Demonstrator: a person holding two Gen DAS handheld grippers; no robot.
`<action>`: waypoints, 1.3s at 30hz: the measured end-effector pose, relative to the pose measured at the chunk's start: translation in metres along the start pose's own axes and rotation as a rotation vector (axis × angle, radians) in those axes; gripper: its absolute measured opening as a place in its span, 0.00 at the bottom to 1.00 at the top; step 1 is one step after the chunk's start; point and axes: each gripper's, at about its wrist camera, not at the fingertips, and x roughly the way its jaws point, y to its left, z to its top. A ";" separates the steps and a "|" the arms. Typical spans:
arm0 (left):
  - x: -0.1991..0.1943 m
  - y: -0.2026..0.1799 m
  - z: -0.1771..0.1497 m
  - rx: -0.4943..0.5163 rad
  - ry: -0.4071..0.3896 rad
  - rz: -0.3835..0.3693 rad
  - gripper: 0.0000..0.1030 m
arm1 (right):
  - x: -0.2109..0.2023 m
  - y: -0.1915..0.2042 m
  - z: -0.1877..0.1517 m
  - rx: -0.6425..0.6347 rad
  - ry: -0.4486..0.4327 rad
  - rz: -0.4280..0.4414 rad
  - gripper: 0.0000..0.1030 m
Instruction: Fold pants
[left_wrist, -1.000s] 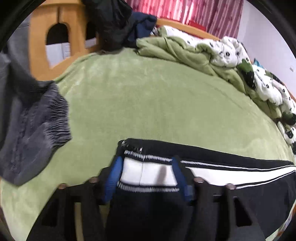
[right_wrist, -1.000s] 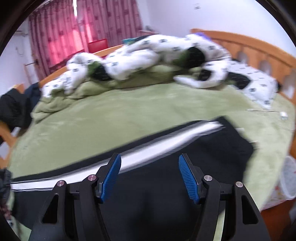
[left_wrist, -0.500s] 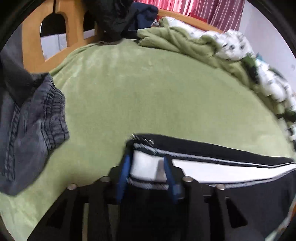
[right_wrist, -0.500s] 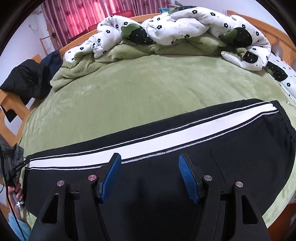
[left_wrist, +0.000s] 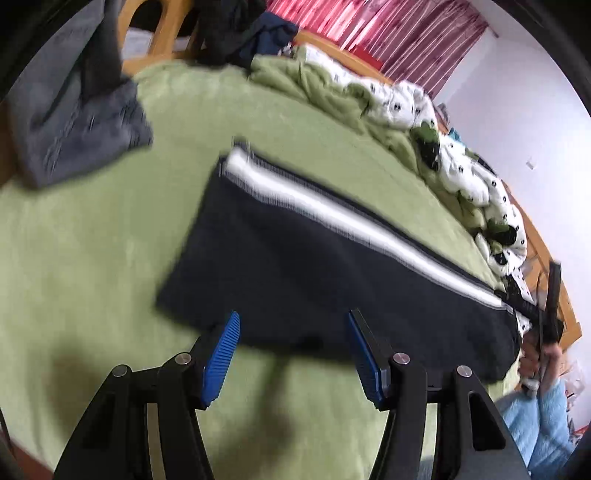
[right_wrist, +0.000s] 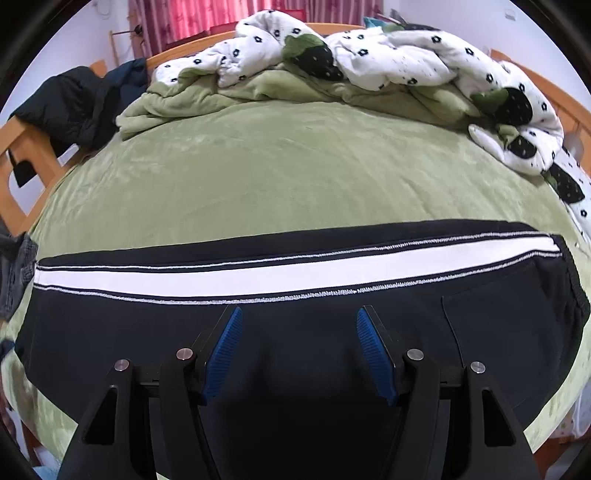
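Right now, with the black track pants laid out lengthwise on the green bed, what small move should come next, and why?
Probably bring the left gripper, jaws opening and empty, back onto the cuff end of the track pants to grip it. They lie flat, side stripe up, not yet folded end to end, and the right gripper hovers open above them.

Both wrist views look down, sharing pants (left_wrist: 332, 258) closely.

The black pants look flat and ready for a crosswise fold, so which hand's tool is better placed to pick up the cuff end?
Probably the left. Its tool is opening with nothing between its pads at the near edge of the black pants, near the cuff end. The right tool, open, hovers mid-leg.
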 end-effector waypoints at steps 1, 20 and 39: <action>0.005 0.002 -0.011 -0.021 0.018 -0.004 0.55 | -0.002 0.001 0.000 -0.005 -0.007 -0.001 0.62; 0.042 0.071 0.001 -0.456 -0.118 -0.040 0.10 | -0.009 -0.042 -0.001 0.148 -0.031 0.029 0.62; -0.013 0.043 -0.008 -0.178 -0.084 0.320 0.41 | -0.001 -0.050 -0.004 0.175 0.004 0.054 0.62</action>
